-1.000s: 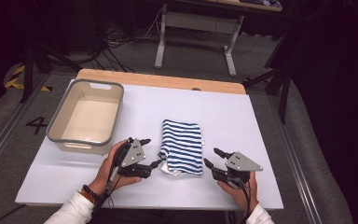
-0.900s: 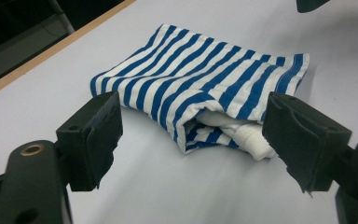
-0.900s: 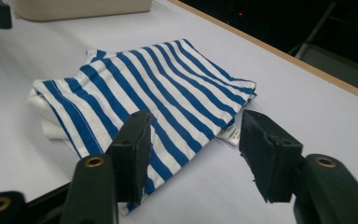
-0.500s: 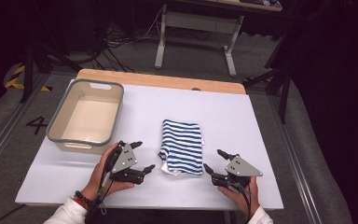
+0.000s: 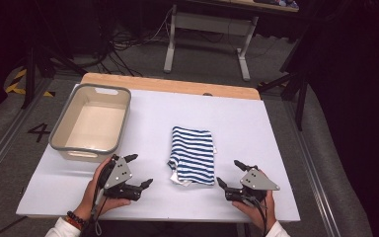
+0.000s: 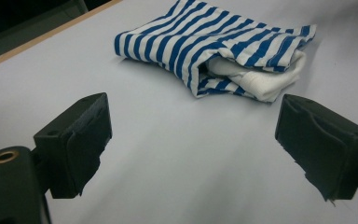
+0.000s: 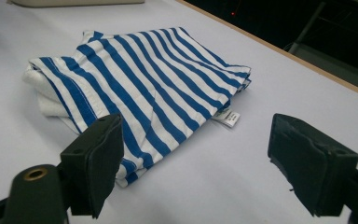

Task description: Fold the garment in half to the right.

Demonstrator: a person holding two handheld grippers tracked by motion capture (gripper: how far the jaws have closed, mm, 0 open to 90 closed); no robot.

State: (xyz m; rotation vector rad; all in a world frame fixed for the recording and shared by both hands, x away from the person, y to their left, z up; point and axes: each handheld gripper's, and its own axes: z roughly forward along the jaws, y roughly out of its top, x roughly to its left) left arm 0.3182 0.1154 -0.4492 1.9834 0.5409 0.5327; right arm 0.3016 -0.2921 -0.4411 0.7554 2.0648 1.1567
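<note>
Jaws of both the left gripper (image 5: 139,170) and right gripper (image 5: 229,172) have just been opening wide — empty, the folded striped cloth (image 5: 193,154) between them, seemingly untouched.

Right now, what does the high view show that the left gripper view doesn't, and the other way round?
High view alone: the grey bin at the table's left, the right gripper with open fingers beside the folded striped cloth, both of the person's hands, and the floor and desk legs beyond the table. Left gripper view alone: a close look at white fabric tucked inside the cloth's open end. Both share the cloth lying free on the table and the left gripper, whose fingers have just been opening with nothing between them.
</note>
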